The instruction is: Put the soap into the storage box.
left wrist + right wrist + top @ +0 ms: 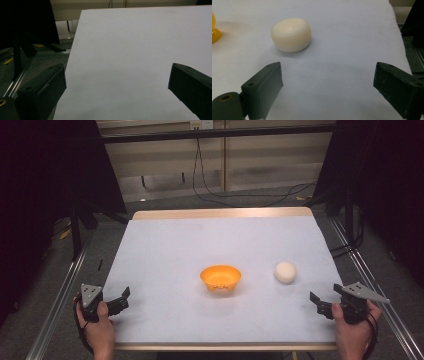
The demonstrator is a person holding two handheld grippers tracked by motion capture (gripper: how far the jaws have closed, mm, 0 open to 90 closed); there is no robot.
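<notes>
White-covered table (165,245), person at the near edge, a gripper in each hand.

Left gripper (121,299) low over the near left corner of the table, jaws spread wide, nothing between them. Its own view confirms this: bare white cover (130,50) between two black jaws, the left jaw hanging over the table's edge with the floor and a metal rail (17,80) below it. Beyond the edge, a dark curtain (27,22) blocks most of the room; a yellow scrap on the floor is too small to make out.

Right gripper (317,304) near the near right corner, jaws also well apart and empty. White rounded lump (285,271) sits on the cover just ahead of it, clear of both jaws. From above it reads as a plain pale ball; the right gripper view brings it close (291,35) and shows a flattened, slightly dimpled top and a soft shadow underneath. What it is made of I cannot tell.

Orange bowl (220,277) stands upright about mid-table, left of the lump, well apart from both grippers. High view shows the whole of it, with small feet at the base; inside looks empty. In the right gripper view it is cut off at the left border, a sliver of orange (215,32).

Both forearms run out of the bottom of the high view. Cables on the floor beyond the far edge.
</notes>
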